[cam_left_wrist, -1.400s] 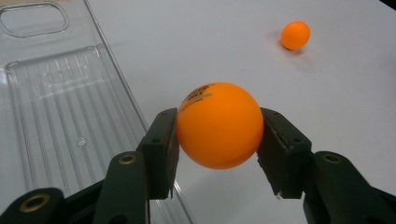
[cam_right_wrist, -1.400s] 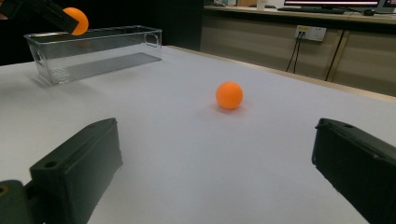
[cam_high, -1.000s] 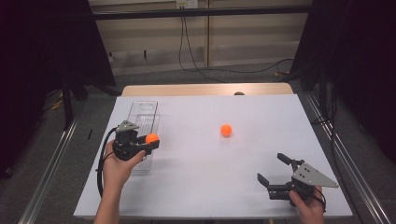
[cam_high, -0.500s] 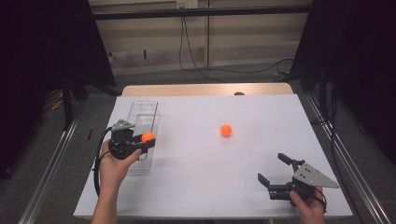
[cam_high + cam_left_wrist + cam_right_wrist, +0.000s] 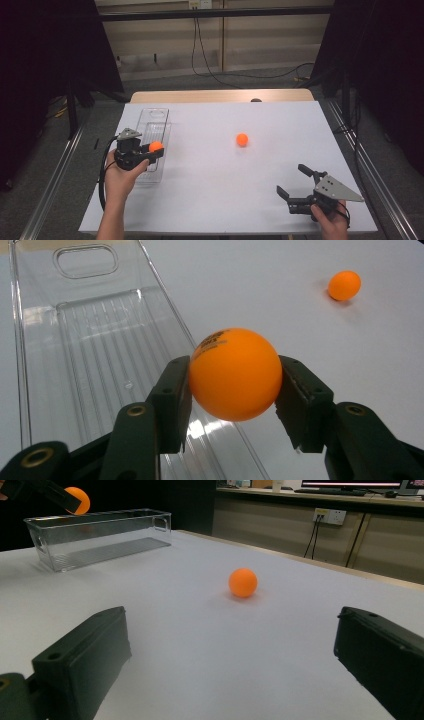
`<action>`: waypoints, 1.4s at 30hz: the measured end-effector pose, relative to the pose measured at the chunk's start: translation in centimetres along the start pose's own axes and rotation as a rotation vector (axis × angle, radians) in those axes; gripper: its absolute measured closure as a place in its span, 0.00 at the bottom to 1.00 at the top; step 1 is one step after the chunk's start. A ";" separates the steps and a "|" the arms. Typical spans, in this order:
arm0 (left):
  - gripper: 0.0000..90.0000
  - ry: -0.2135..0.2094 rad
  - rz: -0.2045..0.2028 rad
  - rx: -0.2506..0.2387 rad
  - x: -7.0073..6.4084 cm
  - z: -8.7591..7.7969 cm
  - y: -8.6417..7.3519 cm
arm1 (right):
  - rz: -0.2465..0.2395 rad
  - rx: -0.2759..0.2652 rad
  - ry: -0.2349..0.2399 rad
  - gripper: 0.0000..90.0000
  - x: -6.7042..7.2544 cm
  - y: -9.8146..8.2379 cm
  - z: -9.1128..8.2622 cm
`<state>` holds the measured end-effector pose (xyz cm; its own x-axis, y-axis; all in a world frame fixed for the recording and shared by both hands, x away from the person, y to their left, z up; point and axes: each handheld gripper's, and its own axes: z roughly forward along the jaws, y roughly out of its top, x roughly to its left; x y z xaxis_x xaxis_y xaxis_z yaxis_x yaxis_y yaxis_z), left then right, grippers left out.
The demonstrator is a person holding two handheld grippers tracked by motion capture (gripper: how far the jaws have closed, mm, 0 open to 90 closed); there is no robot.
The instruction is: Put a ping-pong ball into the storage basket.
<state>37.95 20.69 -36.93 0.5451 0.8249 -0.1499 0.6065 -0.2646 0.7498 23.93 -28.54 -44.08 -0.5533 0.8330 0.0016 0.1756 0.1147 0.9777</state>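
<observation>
My left gripper (image 5: 152, 152) (image 5: 234, 385) is shut on an orange ball (image 5: 156, 146) (image 5: 235, 374) (image 5: 76, 500). It holds the ball above the right rim of a clear plastic tray (image 5: 153, 145) (image 5: 95, 350) (image 5: 95, 537) at the table's left side. A second orange ball (image 5: 242, 139) (image 5: 344, 285) (image 5: 243, 582) lies loose on the white table near the middle. My right gripper (image 5: 295, 187) (image 5: 230, 665) rests open near the front right edge, its jaws wide apart and empty, facing the loose ball.
The white table top (image 5: 225, 200) ends at a wooden strip (image 5: 220, 96) at the back. Metal rails (image 5: 60, 170) run along both sides of the table. Cables (image 5: 210, 70) lie on the floor behind.
My left gripper has shifted a little to the left and back with the ball, now over the tray's right rim. The right gripper has stayed put.
</observation>
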 end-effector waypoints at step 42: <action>0.57 0.050 -0.032 0.004 1.7 -0.1 -0.6 | 0.004 0.001 -0.001 0.01 0.0 0.0 0.0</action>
<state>38.38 22.32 -37.57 0.4954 0.8570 -0.1415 0.6256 -0.2390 0.7426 23.91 -28.56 -44.11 -0.5516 0.8341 0.0050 0.1782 0.1120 0.9776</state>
